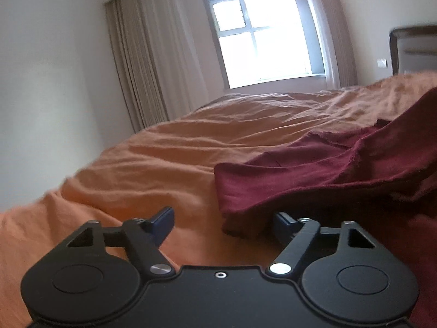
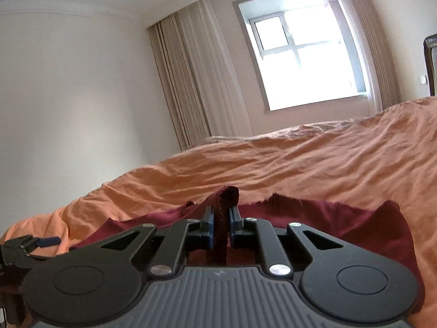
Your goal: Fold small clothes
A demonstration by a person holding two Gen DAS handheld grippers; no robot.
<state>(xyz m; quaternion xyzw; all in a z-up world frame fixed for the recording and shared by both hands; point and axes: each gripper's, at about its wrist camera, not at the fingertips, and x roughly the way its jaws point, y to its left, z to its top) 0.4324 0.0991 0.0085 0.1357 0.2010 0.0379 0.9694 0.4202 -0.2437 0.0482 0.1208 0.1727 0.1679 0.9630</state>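
The maroon garment (image 1: 341, 169) is cut off by the right edge of the left wrist view, and its lower part is lost in blur and shadow. The right finger (image 1: 282, 225) of the left gripper (image 1: 224, 225) is partly hidden behind the garment's near corner. In the right wrist view, the garment's near part is covered by the right gripper (image 2: 221, 222), and a dark-framed piece of furniture (image 2: 431, 63) is cropped at the right edge.

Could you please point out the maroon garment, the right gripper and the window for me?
Maroon garment (image 1: 314, 175): left wrist view, on its flat upper fold.
Right gripper (image 2: 221, 225): right wrist view, midway between fingertips, shut on the cloth.
Window (image 2: 303, 57): right wrist view, on the frame's crossbar.
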